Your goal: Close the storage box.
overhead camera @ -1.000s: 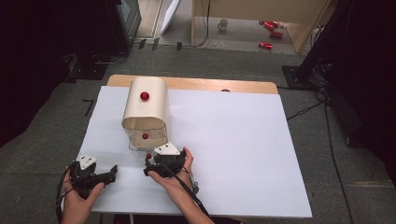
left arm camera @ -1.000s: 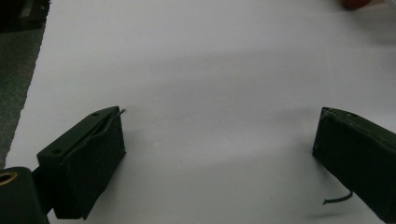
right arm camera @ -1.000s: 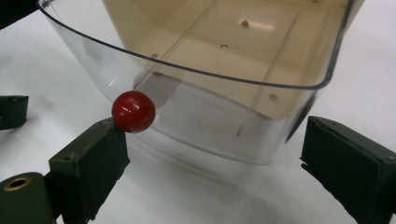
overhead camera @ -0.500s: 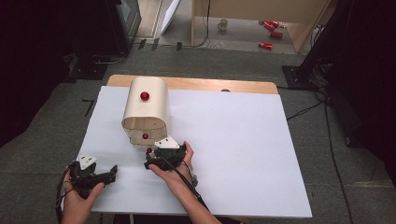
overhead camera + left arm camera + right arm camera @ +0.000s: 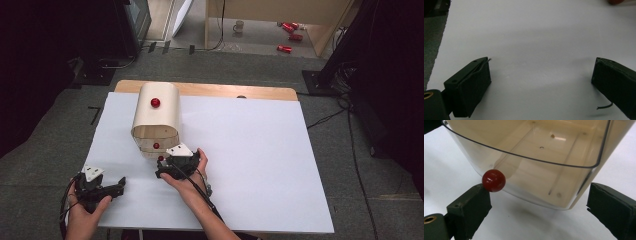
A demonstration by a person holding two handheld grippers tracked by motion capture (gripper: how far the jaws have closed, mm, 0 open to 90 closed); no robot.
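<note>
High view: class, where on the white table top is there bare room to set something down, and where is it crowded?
Free: the white table top right of the beige container and right gripper, out to the right edge. Crowded: the near-left corner, with the container, both grippers and the left gripper.

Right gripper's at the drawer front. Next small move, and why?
Probably shift the right gripper sideways toward its left jaw, then close. Its jaws stand wide open, and the red knob on the clear drawer sits just above the left jaw, not centred between them. The left gripper is open over bare table.
</note>
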